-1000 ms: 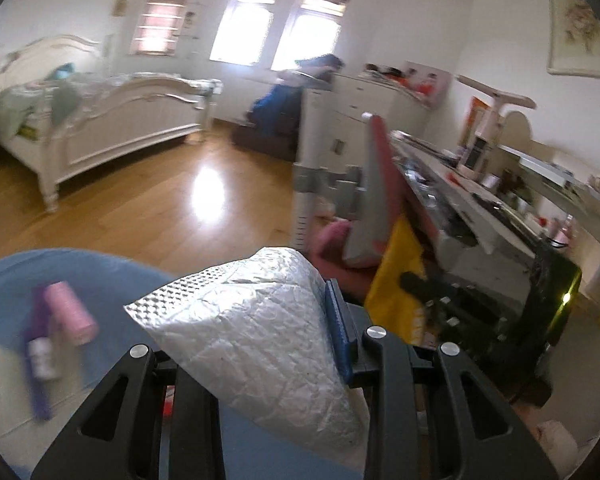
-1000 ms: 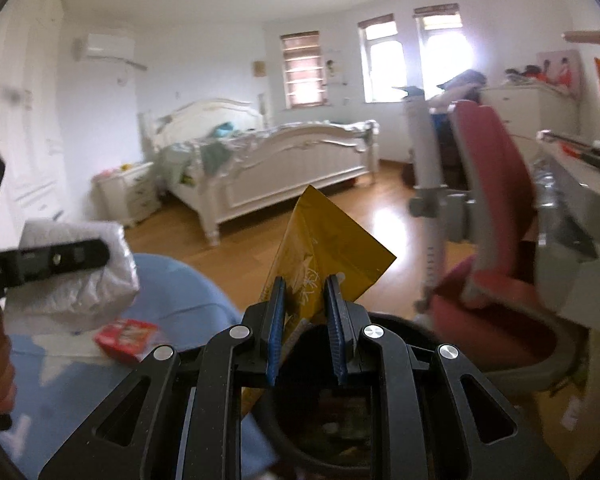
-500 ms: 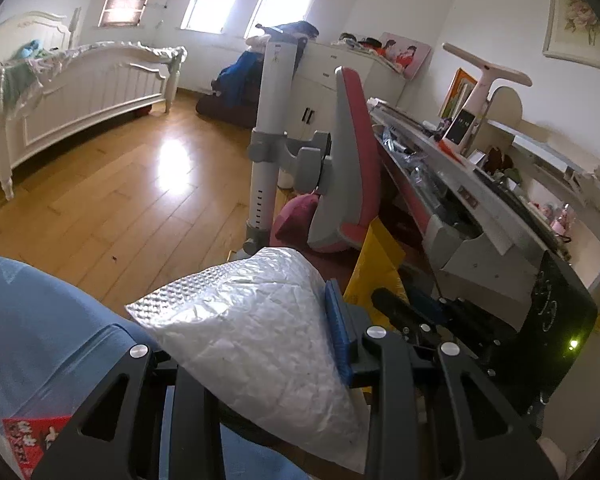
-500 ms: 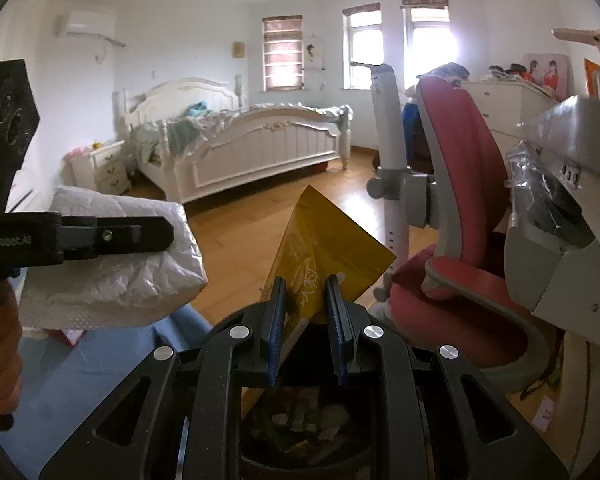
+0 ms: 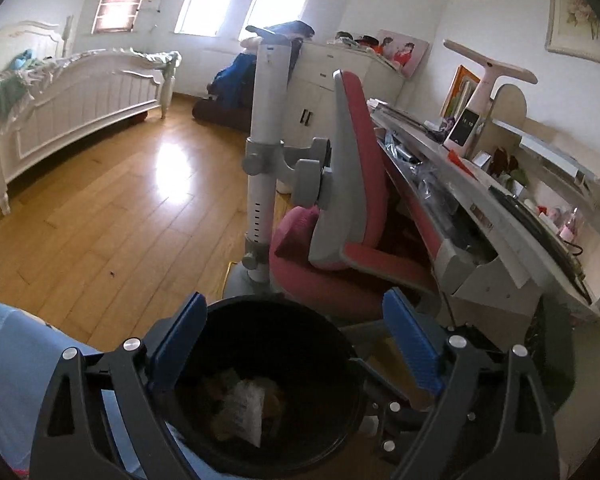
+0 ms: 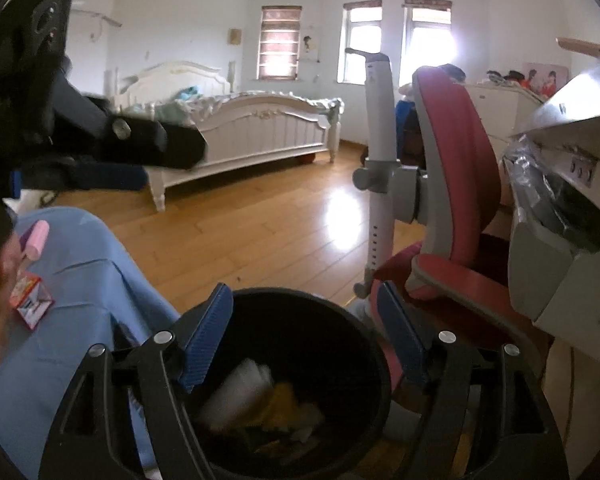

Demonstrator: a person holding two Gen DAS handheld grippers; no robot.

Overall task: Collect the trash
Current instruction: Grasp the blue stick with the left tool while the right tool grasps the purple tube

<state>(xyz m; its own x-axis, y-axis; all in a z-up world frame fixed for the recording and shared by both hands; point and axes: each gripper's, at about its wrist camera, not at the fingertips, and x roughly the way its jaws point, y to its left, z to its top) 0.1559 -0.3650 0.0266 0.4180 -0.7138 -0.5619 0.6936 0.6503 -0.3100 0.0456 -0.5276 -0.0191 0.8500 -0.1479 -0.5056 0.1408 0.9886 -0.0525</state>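
Note:
A black round trash bin (image 5: pixel 340 344) stands on the floor beside the blue-covered table; it also shows in the right wrist view (image 6: pixel 364 320). Both grippers hover over its mouth. My left gripper (image 5: pixel 296 336) is open and empty. My right gripper (image 6: pixel 304 324) is open and empty. Inside the bin lie a silver-white padded bag (image 6: pixel 236 396), a yellow wrapper (image 6: pixel 280 404) and other scraps (image 5: pixel 244 404). A red and white packet (image 6: pixel 30 300) and a pink roll (image 6: pixel 36 238) lie on the blue cloth at the left.
The blue-covered table (image 6: pixel 72 280) is left of the bin. A pink and grey chair (image 5: pixel 352 216) and a cluttered white desk (image 5: pixel 500 216) stand close on the right. Wooden floor (image 5: pixel 100 208) and a white bed (image 5: pixel 60 104) lie beyond.
Both grippers opened over the bin. The silver padded bag left my left gripper and the yellow wrapper left my right gripper; both now lie inside the bin.

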